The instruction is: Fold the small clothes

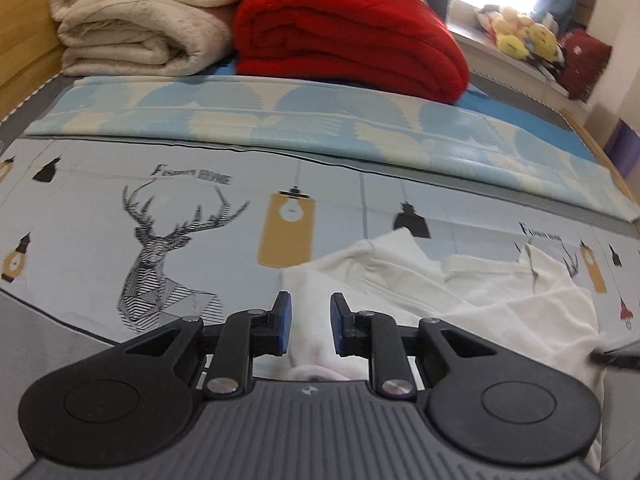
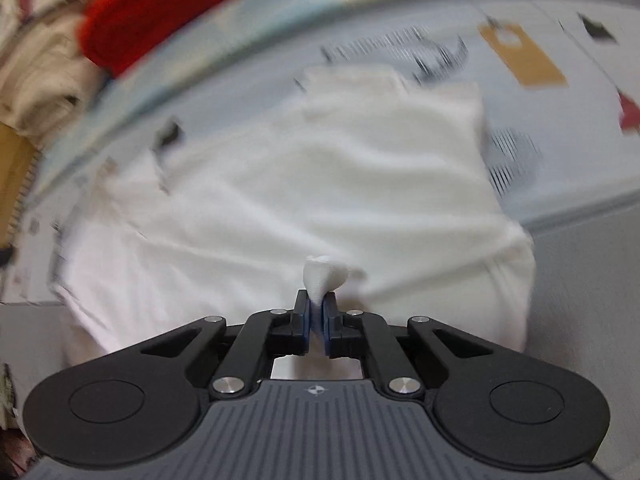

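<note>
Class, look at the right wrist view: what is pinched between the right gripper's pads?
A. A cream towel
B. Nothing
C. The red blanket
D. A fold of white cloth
D: the right gripper has its jaws closed on a bunched fold of the white garment.
</note>
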Demonstrator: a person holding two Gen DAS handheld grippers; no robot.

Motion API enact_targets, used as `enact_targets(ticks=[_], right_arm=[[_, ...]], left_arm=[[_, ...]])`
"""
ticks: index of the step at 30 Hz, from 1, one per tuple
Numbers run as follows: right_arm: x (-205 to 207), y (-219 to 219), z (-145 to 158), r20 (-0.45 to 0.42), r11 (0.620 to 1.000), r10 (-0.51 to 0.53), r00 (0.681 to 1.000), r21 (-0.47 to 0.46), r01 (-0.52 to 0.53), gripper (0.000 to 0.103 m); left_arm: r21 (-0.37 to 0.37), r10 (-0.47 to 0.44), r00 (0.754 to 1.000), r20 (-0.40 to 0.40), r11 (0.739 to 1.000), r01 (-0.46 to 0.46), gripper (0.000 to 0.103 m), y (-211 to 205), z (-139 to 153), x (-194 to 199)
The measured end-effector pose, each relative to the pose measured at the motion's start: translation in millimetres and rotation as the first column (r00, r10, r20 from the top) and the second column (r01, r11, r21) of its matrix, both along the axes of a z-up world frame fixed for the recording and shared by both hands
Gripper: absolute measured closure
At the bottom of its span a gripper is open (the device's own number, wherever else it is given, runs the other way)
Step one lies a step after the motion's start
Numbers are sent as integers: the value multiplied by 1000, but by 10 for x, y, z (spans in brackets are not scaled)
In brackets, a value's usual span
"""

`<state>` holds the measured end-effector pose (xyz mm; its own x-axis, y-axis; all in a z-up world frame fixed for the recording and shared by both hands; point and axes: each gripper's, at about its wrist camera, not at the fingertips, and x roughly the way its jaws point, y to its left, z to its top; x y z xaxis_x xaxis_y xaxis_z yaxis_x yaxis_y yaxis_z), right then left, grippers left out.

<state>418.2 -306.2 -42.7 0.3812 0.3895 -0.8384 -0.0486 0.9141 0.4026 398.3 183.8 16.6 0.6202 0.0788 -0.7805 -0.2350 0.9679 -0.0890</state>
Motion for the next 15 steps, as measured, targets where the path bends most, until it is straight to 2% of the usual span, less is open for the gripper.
enact_targets(ticks=[3, 5, 8, 9, 12, 15], right_arm=[[153, -234, 338, 116, 994, -105, 988, 27, 102, 98], [248, -422, 446, 163, 981, -187, 969, -30, 194, 98], [374, -576, 366, 142, 935, -263, 954, -206, 288, 96], [402, -596, 304, 115, 922, -280, 953, -244, 300, 90], [416, -614, 287, 109, 902, -336, 936, -248, 353, 83], [422, -561, 389, 149, 906, -315, 937, -247, 344, 76]], left_arm=[[0, 26, 1000, -2, 1000, -26, 80, 70, 2, 0], [0, 24, 1000, -7, 1000, -24, 80, 70, -6, 19], [3, 8, 1000, -24, 1000, -8, 80, 35, -44, 61], [2, 2, 999, -34, 1000, -1, 80, 22, -66, 86], [-26, -14, 998, -58, 1000, 13, 79, -5, -146, 157], [-99, -45, 994, -97, 994, 36, 75, -44, -256, 233]])
